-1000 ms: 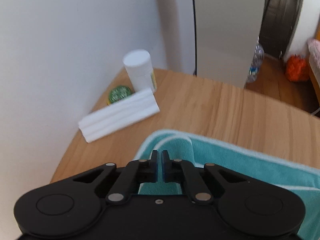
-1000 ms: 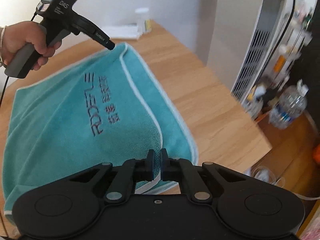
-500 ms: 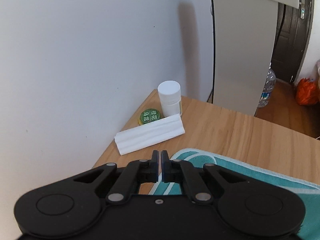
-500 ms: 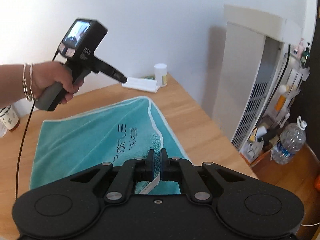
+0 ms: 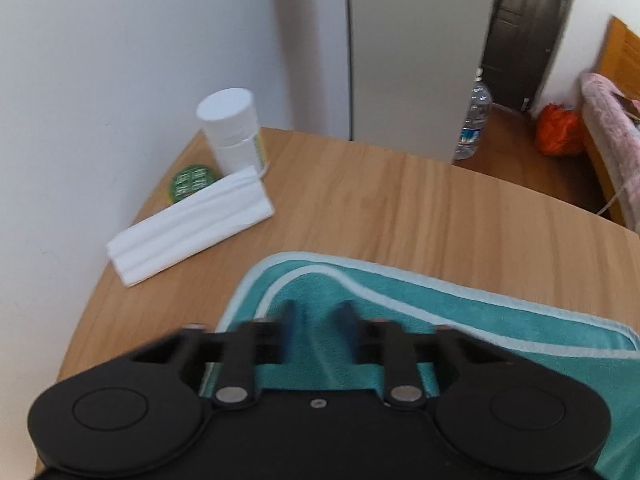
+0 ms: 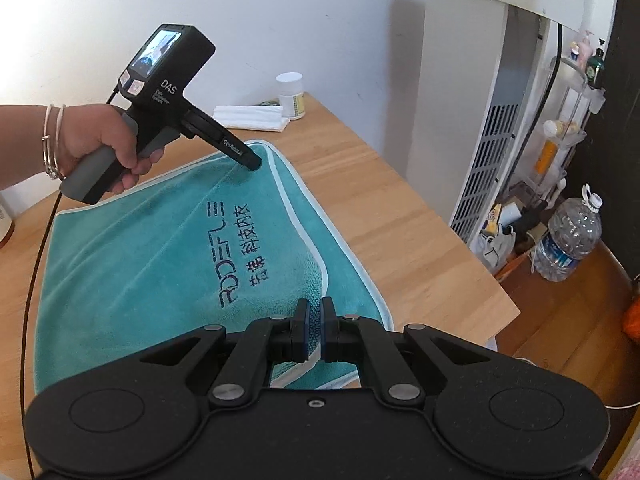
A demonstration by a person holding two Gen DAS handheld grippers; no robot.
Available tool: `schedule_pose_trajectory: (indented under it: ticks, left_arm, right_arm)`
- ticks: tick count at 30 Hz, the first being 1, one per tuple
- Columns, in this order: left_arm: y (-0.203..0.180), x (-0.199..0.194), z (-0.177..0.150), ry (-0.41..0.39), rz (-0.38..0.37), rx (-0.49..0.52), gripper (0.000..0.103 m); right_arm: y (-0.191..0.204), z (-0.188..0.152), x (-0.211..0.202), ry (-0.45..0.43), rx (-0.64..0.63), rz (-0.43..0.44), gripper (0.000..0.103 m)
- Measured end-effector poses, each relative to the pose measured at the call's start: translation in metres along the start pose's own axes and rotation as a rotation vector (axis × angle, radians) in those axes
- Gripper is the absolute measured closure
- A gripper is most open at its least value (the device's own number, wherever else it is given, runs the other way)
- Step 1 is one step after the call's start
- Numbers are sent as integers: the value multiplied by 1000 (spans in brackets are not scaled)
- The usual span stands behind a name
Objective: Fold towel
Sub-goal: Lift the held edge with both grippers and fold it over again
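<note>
Towel [image 5: 460, 332] fills the lower right of the left wrist view, a teal cloth with a pale border lying folded on the wooden table [image 5: 400, 208]. The left gripper [image 5: 318, 316] hangs over its near-left corner with its two fingers spread apart and nothing between them, though motion blur softens their edges. Beyond the corner lie a strip of folded white paper [image 5: 192, 226], a green lid [image 5: 190, 182] printed with characters too blurred to read, and a white bottle [image 5: 232, 132] with a yellow label.

In the right wrist view the towel [image 6: 160, 260] lies flat on the table [image 6: 400, 220], dark embroidery on top: stylised letters that seem to read "RDDEFLE" beside a row of Chinese characters. The right gripper [image 6: 314, 322] has its fingers drawn almost together; a thin gap shows, and whether any cloth is pinched there cannot be told. Across the towel, a person's hand [image 6: 104, 148], two thin bangles on the wrist, grips the grey handle of the left gripper [image 6: 253, 164], tilted down so its tip touches the far corner. Its black body reads "DAS", with "GenRobot.AI" along the snout and a small lit screen on top.
</note>
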State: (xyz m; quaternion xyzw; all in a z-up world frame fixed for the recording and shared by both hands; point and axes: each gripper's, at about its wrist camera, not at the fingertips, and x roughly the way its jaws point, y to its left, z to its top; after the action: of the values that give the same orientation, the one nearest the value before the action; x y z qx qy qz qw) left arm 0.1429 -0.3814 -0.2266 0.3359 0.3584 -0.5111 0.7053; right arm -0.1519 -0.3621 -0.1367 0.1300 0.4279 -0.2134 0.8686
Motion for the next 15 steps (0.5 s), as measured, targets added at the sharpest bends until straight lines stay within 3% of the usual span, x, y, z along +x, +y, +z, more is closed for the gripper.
schedule_pose_trajectory:
  ticks: [6, 10, 15]
  left_arm:
    - [0, -9, 1, -35, 48, -2, 99]
    - [10, -47, 9, -121, 74, -83, 99]
    - [17, -66, 22, -210, 73, -165, 99]
  right_arm:
    - [0, 2, -10, -36, 18, 6, 99]
    - [-2, 7, -20, -76, 35, 5, 99]
    - [-3, 13, -22, -92, 26, -52, 99]
